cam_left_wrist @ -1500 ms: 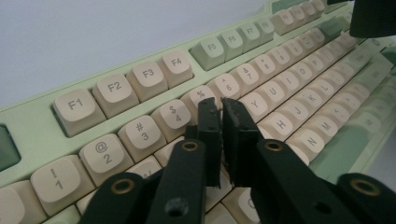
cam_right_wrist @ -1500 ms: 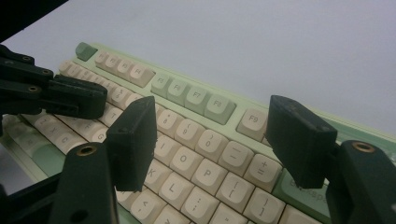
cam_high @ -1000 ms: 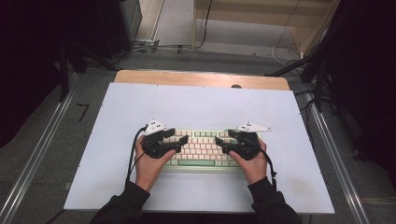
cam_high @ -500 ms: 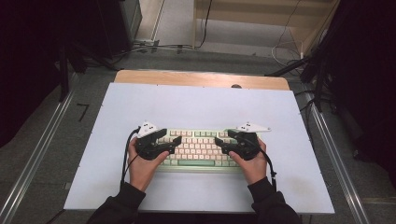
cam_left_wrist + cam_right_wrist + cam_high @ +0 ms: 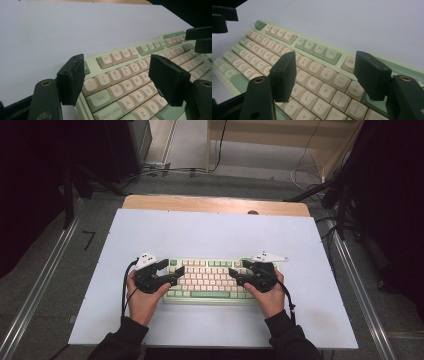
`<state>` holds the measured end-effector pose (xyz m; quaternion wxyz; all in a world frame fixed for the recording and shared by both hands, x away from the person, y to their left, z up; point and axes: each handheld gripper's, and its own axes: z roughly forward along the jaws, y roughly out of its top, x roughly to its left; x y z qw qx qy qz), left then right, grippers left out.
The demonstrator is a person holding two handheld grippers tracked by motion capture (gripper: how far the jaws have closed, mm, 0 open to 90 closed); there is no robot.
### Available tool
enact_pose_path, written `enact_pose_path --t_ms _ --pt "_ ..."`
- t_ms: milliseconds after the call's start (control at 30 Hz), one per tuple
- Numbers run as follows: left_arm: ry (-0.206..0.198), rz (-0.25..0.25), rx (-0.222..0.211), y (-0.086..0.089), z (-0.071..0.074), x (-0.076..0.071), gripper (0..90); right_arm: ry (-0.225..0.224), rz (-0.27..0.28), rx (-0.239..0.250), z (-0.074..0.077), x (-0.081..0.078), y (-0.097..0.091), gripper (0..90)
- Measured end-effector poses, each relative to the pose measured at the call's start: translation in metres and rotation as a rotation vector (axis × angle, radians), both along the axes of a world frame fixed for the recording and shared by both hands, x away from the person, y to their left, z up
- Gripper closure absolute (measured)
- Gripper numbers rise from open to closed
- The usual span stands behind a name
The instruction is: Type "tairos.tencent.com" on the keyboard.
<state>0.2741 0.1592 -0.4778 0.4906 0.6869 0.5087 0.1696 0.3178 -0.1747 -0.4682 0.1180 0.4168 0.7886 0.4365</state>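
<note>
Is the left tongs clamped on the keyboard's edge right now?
No. In the left gripper view the left tongs stand open above the keyboard, their pads apart over the keys and pressing on nothing.

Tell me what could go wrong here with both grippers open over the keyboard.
1. The left gripper has just been opening; nothing sits between its fingers, so the keyboard is not gripped.
2. The right gripper hovers over the number and letter rows; lowering may press keys.
3. A one-sided push could skid it across the smooth table.
</note>
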Motion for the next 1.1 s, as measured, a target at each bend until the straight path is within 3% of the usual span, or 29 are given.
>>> enact_pose_path --t_ms 267,500,633,833,1100 --pt "0.005 -0.004 0.005 0.0 -0.002 -0.002 29.9 0.002 0.008 -0.011 -0.002 -0.001 0.002 36.1" --pt "0.007 -0.009 0.004 0.0 -0.003 -0.003 29.9 -0.005 0.027 -0.017 -0.002 -0.002 0.003 49.6" --pt "0.01 -0.008 0.005 0.0 -0.004 -0.004 29.9 -0.007 0.049 -0.021 -0.004 -0.003 0.004 64.2" --pt "0.014 -0.012 0.003 -0.001 -0.005 -0.004 30.2 0.033 0.09 -0.028 -0.009 -0.003 0.007 87.8" --pt "0.015 -0.016 0.006 -0.002 -0.005 -0.004 30.2 0.042 0.105 -0.053 -0.016 -0.001 0.014 88.0"
